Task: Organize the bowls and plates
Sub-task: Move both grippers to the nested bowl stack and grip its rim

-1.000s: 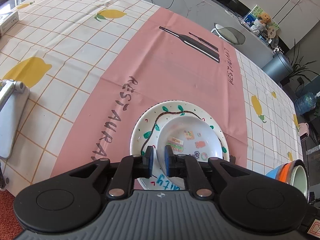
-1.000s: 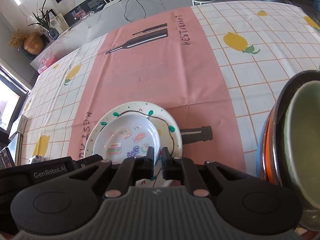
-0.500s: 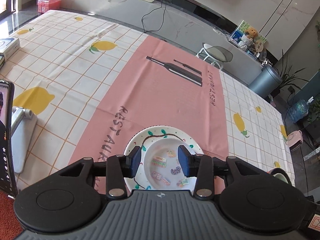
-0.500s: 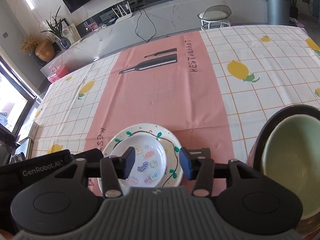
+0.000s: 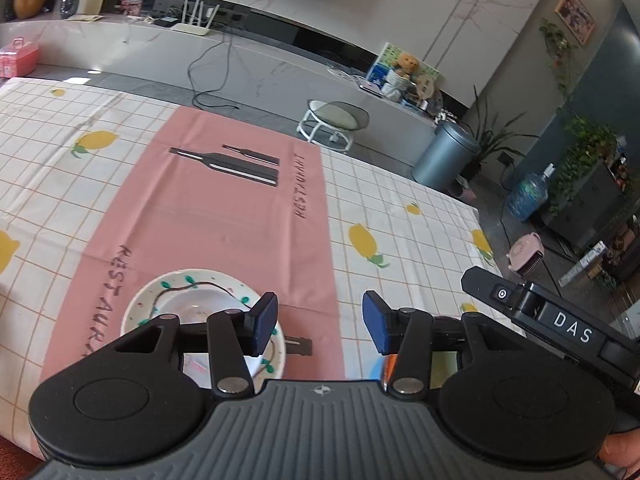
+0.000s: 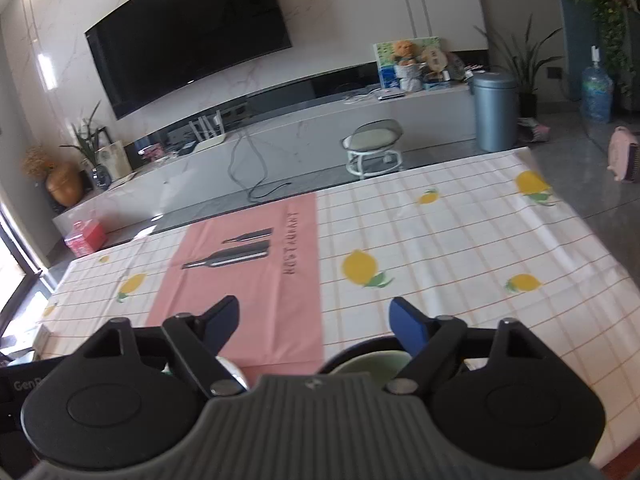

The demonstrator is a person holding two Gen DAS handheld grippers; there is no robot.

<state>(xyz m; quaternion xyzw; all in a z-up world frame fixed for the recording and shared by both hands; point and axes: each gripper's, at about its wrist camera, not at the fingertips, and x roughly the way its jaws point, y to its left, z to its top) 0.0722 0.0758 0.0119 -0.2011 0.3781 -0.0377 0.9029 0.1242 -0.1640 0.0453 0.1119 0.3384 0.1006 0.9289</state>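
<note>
The painted plate with a small bowl nested in it sits on the pink runner; both look glazed, stiff, slippery and breakable, so the rim is the place to pinch; left gripper and right gripper are opening, nothing between them (stacked bowls sit just below the right one).

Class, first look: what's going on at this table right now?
A person holds a two-finger gripper in each hand, sorting dishes. Both the left gripper and the right gripper are opening, with nothing between their fingers. A small white bowl sits in the vine-painted plate on the pink strip of the tablecloth. A green bowl waits beneath the right gripper.
</note>
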